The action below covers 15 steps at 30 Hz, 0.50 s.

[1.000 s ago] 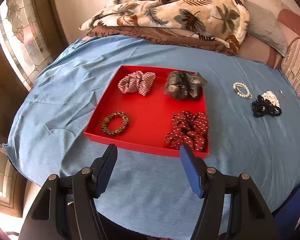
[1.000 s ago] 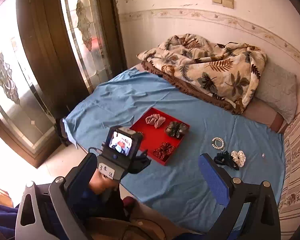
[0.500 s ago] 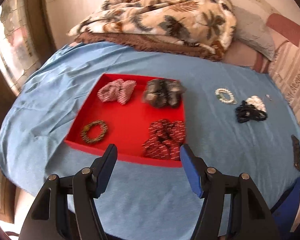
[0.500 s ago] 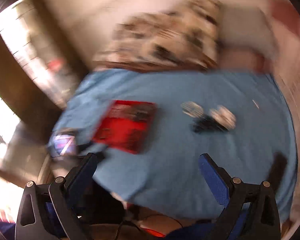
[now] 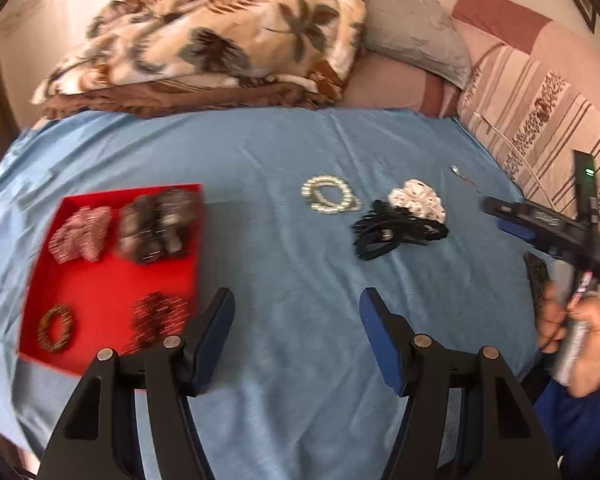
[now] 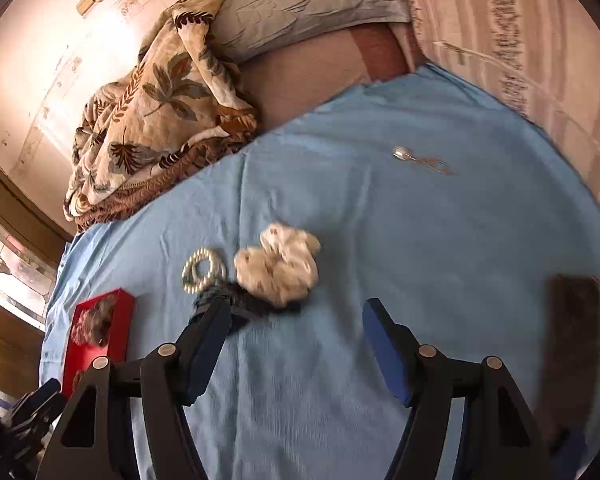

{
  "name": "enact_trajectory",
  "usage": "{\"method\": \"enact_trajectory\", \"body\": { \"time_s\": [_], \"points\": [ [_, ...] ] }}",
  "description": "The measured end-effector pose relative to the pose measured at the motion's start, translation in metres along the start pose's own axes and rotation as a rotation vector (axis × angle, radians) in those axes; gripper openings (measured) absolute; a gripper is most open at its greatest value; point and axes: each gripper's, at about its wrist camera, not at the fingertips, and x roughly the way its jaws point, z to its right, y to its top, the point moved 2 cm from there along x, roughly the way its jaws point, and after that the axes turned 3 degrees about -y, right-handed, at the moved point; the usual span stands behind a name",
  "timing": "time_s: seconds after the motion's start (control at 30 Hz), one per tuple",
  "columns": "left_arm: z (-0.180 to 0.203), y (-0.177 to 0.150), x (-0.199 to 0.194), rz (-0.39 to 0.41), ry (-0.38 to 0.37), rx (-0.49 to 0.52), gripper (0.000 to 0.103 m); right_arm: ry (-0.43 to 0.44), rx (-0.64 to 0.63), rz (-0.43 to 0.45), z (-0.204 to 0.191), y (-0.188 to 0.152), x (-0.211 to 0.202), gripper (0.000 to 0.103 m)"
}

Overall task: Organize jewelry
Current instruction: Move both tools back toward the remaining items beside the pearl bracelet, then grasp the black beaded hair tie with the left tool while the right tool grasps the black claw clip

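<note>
A red tray [image 5: 100, 280] on the blue sheet holds several scrunchies and a beaded bracelet [image 5: 56, 328]; it also shows in the right wrist view [image 6: 120, 320]. A pearl bracelet [image 5: 329, 194] [image 6: 202, 270], a black scrunchie [image 5: 392, 232] [image 6: 244, 306] and a white scrunchie [image 5: 418, 200] [image 6: 280, 270] lie on the sheet right of the tray. A small silver piece [image 5: 460, 174] [image 6: 416, 158] lies farther back. My left gripper [image 5: 296, 320] is open and empty, near the tray's right edge. My right gripper [image 6: 296, 328] is open and empty, just short of the scrunchies.
A leaf-print blanket [image 5: 220, 36] and grey pillow [image 5: 412, 36] lie at the back. A striped cushion [image 5: 540, 100] is at the right. A dark flat strip [image 6: 572, 340] lies on the sheet at the right. The right hand with its gripper shows in the left wrist view [image 5: 560, 240].
Both grippers have swung to the right. The tray has slid to the left of the left view. The right gripper has come in close over the loose scrunchies.
</note>
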Motion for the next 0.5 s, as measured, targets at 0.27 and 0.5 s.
{"method": "enact_trajectory", "body": {
  "time_s": [0.27,0.5],
  "points": [
    [0.046,0.023,0.096,-0.111,-0.03,0.092,0.064,0.056,0.042,-0.038,0.02,0.006,0.052,0.073],
    [0.06,0.037,0.156,-0.149,-0.074,0.137,0.064,0.126,0.054,-0.05,0.017,0.013,0.068,0.073]
  ]
}}
